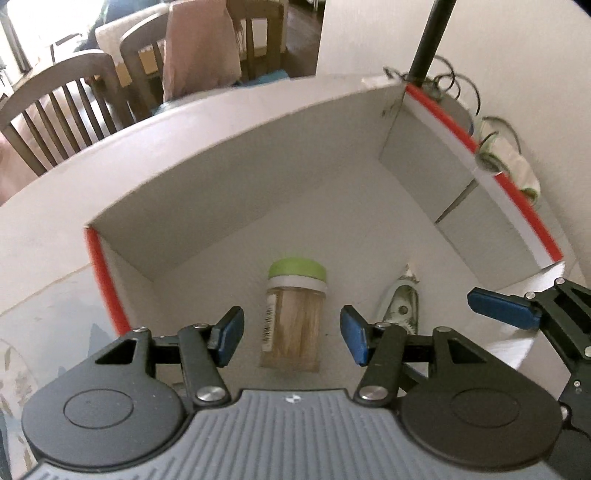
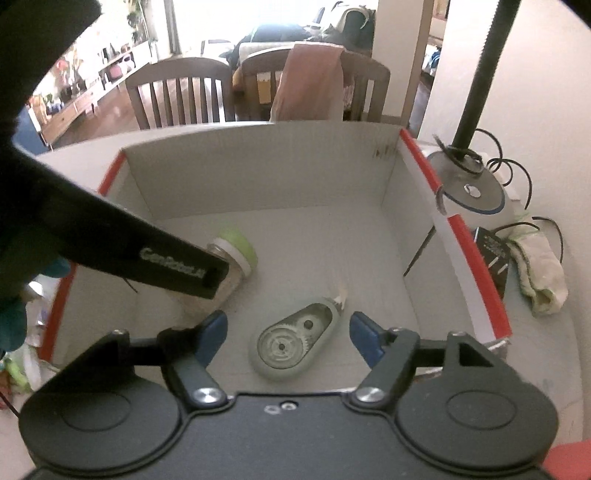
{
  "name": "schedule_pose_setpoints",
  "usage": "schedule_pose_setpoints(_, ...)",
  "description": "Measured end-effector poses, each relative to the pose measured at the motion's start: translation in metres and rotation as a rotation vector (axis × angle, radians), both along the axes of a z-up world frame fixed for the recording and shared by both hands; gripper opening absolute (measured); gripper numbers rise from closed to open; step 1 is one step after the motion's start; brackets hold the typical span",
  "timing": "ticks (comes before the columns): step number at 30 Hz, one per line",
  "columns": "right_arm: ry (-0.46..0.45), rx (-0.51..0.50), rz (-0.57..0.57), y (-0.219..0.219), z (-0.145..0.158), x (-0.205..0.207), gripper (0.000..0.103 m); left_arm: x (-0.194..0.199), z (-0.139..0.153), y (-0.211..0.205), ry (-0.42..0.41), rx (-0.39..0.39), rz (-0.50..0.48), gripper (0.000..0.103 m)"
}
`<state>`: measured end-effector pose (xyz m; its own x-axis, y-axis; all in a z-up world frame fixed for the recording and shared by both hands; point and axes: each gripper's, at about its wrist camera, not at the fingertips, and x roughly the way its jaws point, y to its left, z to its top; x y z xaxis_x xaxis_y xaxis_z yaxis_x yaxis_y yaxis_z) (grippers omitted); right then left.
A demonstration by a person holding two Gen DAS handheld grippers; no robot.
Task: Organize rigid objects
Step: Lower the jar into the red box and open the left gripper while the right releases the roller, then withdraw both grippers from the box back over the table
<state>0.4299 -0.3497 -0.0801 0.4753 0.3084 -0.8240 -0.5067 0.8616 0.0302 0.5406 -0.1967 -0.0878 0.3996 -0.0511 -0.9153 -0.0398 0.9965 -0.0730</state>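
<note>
Nearest the lens, the left hand-held gripper (image 1: 291,334) hung spread above a clear plastic toothpick jar with a green lid (image 1: 293,314), pads off it; the right hand-held gripper (image 2: 287,338) stood likewise spread over a pale grey correction-tape dispenser (image 2: 295,341); both items lay on the floor of the white cardboard box with red-edged rims (image 2: 458,236), apparently already stowed; whether more remained to sort on the counter (image 2: 546,354), I could not tell; the box's walls rose close around, leaving open room mainly upward.

It was a home's dining area: wooden slat-backed dining chairs (image 2: 177,94) stood at the table (image 1: 44,206), a pink garment (image 2: 310,79) hung over one, and a cluttered sideboard (image 2: 70,107) sat beside a bright window (image 2: 207,22).
</note>
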Motion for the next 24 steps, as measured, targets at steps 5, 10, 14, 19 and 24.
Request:
schedule_pose_setpoints(5,-0.033,0.031,-0.011,0.001,0.015,0.000,0.077,-0.016,0.018,0.002,-0.045,-0.012,0.012,0.056)
schedule_pose_setpoints(10,-0.068,0.058,-0.007,-0.003,0.028,-0.008,0.079,-0.035,0.031,0.005,-0.087,-0.021,0.024,0.056)
schedule_pose_setpoints(14,-0.075,0.097,-0.003,-0.006,0.038,-0.022,0.082,-0.053,0.045,0.007,-0.125,-0.020,0.026,0.056)
schedule_pose_setpoints(19,-0.081,0.152,0.000,-0.009,0.048,-0.033,0.085,-0.080,0.060,0.012,-0.168,-0.030,0.041,0.056)
schedule_pose_setpoints(24,-0.077,0.199,0.018,-0.008,0.058,-0.047,0.088,-0.106,0.071,0.020,-0.201,-0.042,0.058,0.056)
